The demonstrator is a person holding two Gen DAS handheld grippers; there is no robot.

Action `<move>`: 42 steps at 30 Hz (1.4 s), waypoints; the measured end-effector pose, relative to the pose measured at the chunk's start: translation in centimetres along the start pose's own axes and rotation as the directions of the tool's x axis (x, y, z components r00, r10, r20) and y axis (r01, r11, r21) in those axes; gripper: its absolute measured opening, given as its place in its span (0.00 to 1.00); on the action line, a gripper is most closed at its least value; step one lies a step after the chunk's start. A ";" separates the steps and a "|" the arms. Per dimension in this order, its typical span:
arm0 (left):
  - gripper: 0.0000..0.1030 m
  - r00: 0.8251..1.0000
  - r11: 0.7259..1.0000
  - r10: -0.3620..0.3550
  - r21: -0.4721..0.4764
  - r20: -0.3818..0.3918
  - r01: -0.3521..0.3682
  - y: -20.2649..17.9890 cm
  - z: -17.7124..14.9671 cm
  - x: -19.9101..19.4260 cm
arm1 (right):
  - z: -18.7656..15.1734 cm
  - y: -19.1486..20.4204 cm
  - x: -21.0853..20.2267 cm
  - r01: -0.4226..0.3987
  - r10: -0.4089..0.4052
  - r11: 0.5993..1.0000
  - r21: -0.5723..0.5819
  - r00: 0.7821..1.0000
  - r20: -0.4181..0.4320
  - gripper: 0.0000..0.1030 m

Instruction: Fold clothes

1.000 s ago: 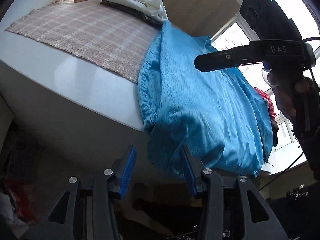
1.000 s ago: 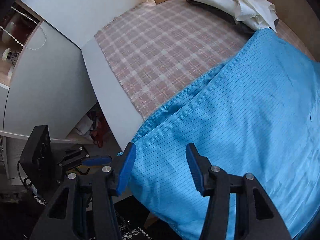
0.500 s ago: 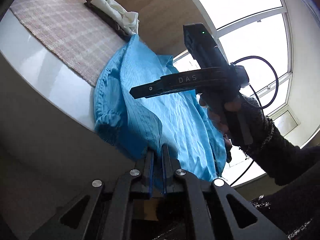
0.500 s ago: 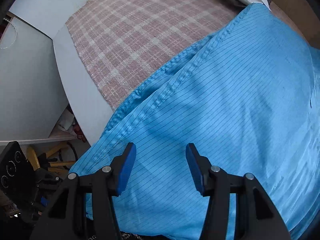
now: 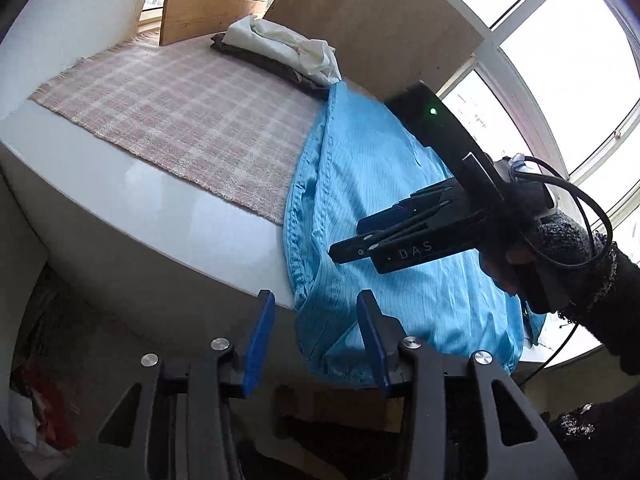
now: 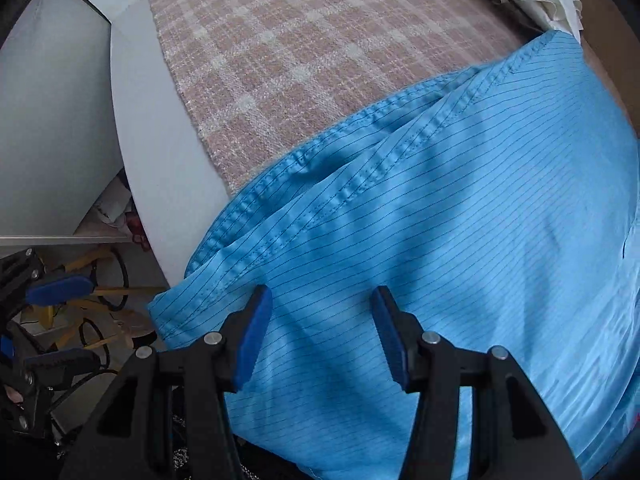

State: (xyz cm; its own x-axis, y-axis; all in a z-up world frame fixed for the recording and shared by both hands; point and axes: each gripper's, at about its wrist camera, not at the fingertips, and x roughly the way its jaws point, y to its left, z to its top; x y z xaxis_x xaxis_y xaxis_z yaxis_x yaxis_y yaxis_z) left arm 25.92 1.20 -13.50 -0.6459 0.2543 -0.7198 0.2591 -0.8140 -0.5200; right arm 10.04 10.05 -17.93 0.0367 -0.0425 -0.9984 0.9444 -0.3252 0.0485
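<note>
Now the left gripper (image 5: 316, 334) has its blue-padded jaws opening, and the drooping corner of the thin, pinstriped sky-blue garment (image 5: 384, 208) hangs just beyond them, pinched by nothing. Its aim, low at the near table edge, suggests it is lining up on that hanging hem. Above and to the right, the right gripper (image 6: 322, 334) points down over the cloth with jaws parted at a middling width, empty, probably seeking the stitched seam that runs beside it. The garment, light and softly creased, lies spread across the right part of the smooth white table (image 5: 132, 200), partly overlapping a coarse pink-and-cream checked woven mat (image 5: 180, 104). At the far end sits a cream cloth on a dark folded piece (image 5: 280, 52), likely already folded.
</note>
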 end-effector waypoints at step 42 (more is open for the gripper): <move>0.07 0.996 0.968 -0.026 0.246 -0.081 0.045 -10.5 1.0 5.0 | 13.9 -21.8 -3.4 0.141 -0.173 0.866 0.480 0.985 0.023 0.52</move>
State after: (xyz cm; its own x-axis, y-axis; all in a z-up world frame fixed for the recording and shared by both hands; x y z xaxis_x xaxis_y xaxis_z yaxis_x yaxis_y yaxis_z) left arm 19.20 10.49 -11.19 -0.5922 0.3165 -0.7410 0.0451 -0.9052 -0.4227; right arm -15.26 4.13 -15.17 -0.1349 -0.0073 -0.9908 0.6658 -0.7412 -0.0852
